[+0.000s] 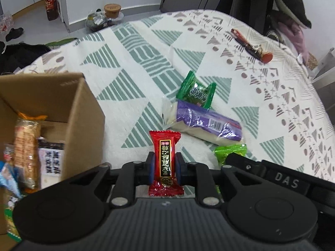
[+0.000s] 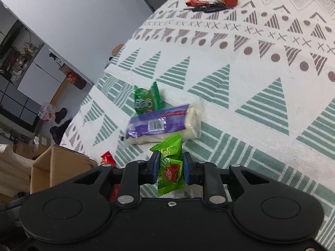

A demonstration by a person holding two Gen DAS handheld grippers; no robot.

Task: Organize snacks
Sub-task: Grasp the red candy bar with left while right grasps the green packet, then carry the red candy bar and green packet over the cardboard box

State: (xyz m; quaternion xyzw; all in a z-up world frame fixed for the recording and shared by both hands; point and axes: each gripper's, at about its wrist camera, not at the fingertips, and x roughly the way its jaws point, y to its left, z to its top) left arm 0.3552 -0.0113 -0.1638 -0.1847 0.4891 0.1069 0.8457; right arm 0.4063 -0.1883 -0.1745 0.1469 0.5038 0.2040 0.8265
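Left gripper [image 1: 165,165] clamped on red candy packet [image 1: 165,159], pads pinching its narrow middle, packet upright. Right gripper [image 2: 170,168] closed on light-green snack packet [image 2: 170,165], gripped mid-body. Both held near bedspread's [image 1: 129,96] near edge. Cardboard box [image 1: 69,104] at near-left corner, open, already holding snacks.

Advice: lift clear first, carry each over box opening, avoid its rim, release low inside. Purple-wrapped roll [image 1: 207,123] and dark-green packet [image 1: 196,91] remain mid-bedspread, touching each other. Keys [image 1: 253,46] at far edge irrelevant.
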